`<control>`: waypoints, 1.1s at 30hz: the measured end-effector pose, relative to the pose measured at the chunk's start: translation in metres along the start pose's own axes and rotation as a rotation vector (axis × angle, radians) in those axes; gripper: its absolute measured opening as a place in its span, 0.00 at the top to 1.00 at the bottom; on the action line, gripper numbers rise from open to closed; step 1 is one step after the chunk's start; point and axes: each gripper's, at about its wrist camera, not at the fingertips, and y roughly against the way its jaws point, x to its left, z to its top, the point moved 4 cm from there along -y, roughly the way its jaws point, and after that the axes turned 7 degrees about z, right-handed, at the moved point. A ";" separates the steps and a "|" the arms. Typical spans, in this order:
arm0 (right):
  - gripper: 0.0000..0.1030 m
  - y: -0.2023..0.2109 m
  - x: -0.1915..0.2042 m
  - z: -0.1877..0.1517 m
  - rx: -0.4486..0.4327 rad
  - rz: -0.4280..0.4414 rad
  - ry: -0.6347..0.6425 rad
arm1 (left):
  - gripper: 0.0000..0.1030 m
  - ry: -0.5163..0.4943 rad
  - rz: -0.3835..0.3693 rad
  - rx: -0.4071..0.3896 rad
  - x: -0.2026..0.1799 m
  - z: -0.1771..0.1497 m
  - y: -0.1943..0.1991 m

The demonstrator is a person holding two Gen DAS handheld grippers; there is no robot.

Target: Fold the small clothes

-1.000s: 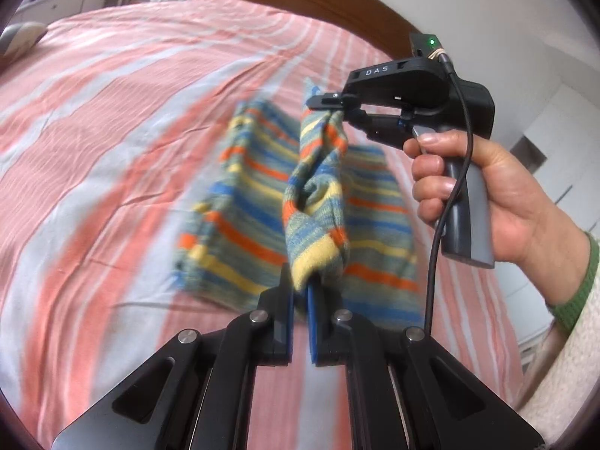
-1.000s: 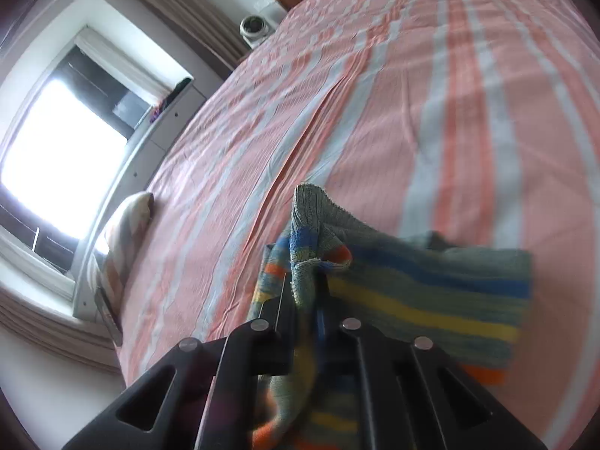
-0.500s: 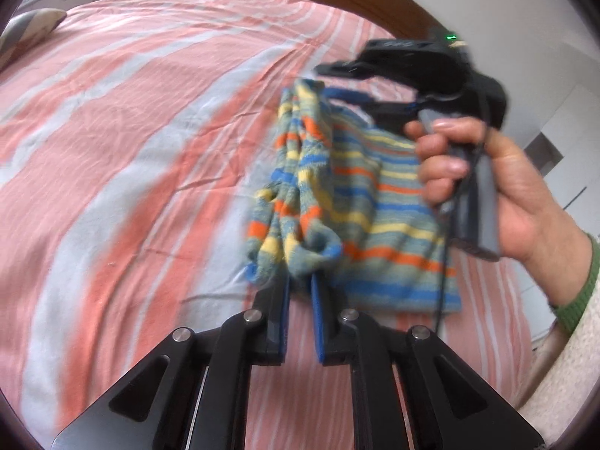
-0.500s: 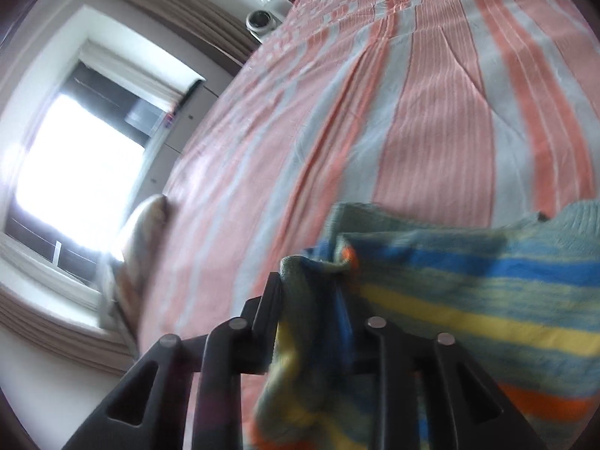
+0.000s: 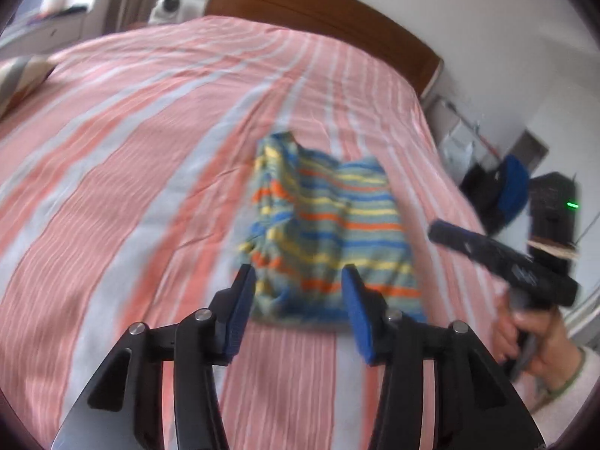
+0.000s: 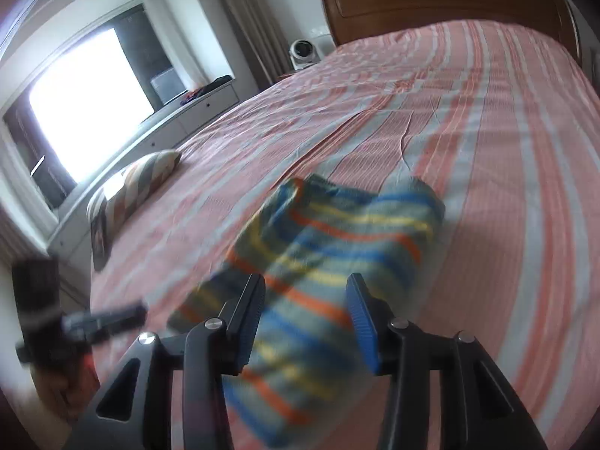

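Note:
A small knitted garment with blue, yellow and orange stripes lies folded on the pink striped bed. Its left edge is bunched. My left gripper is open and empty, just short of the garment's near edge. My right gripper is open and empty, over the garment at its near end. In the left wrist view the right gripper is off to the right of the garment, held in a hand.
A wooden headboard stands at the far end of the bed. A striped pillow lies near the bed's window side. A white device sits beside the headboard. Dark items stand by the bed's right side.
Both grippers were shut on the garment and carried a fold across it. Both have opened and let go, and pulled back; the garment now lies folded on the bed.

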 end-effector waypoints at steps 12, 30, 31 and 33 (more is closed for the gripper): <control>0.73 -0.047 0.015 -0.089 0.120 -0.036 0.036 | 0.87 0.012 0.072 0.171 0.031 -0.006 -0.049; 0.86 -0.084 -0.076 0.008 0.112 -0.075 -0.197 | 0.65 -0.030 0.150 0.233 0.052 0.075 -0.118; 0.86 -0.081 -0.076 0.007 0.084 -0.072 -0.211 | 0.70 -0.033 0.190 0.225 0.059 0.077 -0.112; 0.85 -0.061 -0.077 0.006 0.020 -0.074 -0.255 | 0.60 0.025 0.152 0.206 0.076 0.082 -0.096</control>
